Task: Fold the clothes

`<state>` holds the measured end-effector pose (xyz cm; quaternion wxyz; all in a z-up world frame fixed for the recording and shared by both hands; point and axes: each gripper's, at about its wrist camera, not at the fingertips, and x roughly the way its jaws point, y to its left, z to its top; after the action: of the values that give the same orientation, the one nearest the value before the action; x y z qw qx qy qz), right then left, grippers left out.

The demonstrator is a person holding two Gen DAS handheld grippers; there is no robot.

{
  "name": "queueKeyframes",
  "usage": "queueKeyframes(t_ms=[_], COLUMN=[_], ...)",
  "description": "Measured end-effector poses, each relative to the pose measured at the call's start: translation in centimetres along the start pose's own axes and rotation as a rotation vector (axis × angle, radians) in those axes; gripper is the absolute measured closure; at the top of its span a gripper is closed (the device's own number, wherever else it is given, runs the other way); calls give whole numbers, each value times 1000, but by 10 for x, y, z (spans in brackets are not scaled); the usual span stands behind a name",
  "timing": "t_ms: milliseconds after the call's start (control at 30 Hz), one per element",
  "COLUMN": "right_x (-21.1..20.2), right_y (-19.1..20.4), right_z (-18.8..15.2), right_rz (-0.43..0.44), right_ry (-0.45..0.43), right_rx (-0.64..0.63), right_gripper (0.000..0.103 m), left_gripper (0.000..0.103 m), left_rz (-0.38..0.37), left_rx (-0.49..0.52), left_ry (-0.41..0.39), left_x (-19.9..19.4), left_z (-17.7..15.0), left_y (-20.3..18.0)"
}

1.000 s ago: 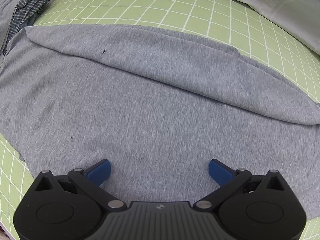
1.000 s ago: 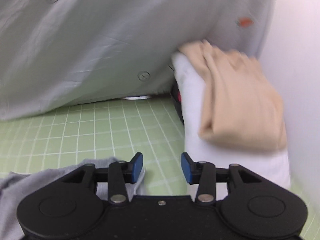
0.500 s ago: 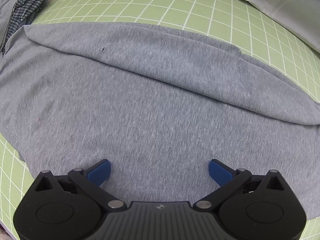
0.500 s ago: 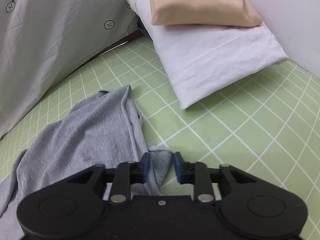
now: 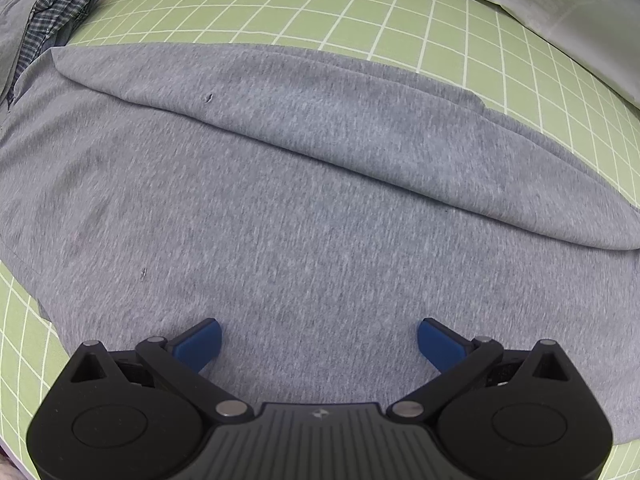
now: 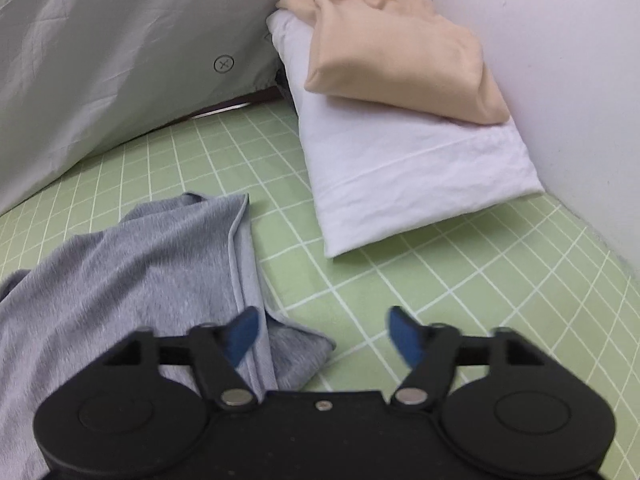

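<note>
The left wrist view is showing the grey shirt (image 5: pixel 304 216) lying spread over the green grid sheet (image 5: pixel 400 16), its far edge folded back toward the middle in a long flap. A checked garment (image 5: pixel 56 20) is lying at the far left corner, visible only in this view. The right wrist view is showing what the left does not: a white pillow (image 6: pixel 404 176) against the wall, a beige folded cloth (image 6: pixel 400 56) resting on it, and a grey sheet (image 6: pixel 120 52) hanging at the left. Only one end of the shirt (image 6: pixel 132 276) is appearing here.

The left hand-held gripper (image 5: pixel 319 340) is hovering over the shirt, jaws wide apart, holding nothing. The right hand-held gripper (image 6: pixel 323 332) is likewise spread open and empty, its left finger (image 6: pixel 242 334) over the shirt's hem.
</note>
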<state>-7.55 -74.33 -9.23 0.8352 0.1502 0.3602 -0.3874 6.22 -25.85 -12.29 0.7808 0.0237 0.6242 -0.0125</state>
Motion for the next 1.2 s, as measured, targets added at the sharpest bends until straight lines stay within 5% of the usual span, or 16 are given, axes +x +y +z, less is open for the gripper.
queueKeyframes(t_ms=[100,300,400,467,500,700,867,900,933,1000,1067,1200], right_x=[-2,6,15,17,15,-17,17,19,15,3,-8,-13], right_y=[9,27,29,26,26,21,20,24,30,46,65,126], right_z=[0,-7,-8,-7,-6,16,15,13,13,12,10,1], right_rz=[32,110,103,116,116,28,-93,-118,-122,-100,-55,179], right_ry=[-9,51,89,92,85,-85,49,61,41,-13,-63,-13], right_rx=[-20,-81,-78,-58,-63,-128,-184,-210,-215,-219,-221,-241], right_gripper=[14,59,61,77,100,100,99,89,57,15,14,14], left_gripper=[0,0,0,0,0,0,0,0,0,0,0,0], left_rz=[0,-1,-1,-1,-1,-1,-2,-3,-3,8,39,50], left_rx=[0,1,1,1,1,0,5,7,13,34,74,140], left_ry=[-1,-2,-2,-3,-4,-6,-1,1,8,10,-29,-95], left_x=[-4,-13,-18,-20,-21,-27,-34,-36,-38,-42,-49,-60], left_z=[-6,-17,-23,-24,-25,-30,-36,-37,-35,-7,-6,9], left_y=[0,0,0,0,0,1,1,2,2,-2,-5,-14])
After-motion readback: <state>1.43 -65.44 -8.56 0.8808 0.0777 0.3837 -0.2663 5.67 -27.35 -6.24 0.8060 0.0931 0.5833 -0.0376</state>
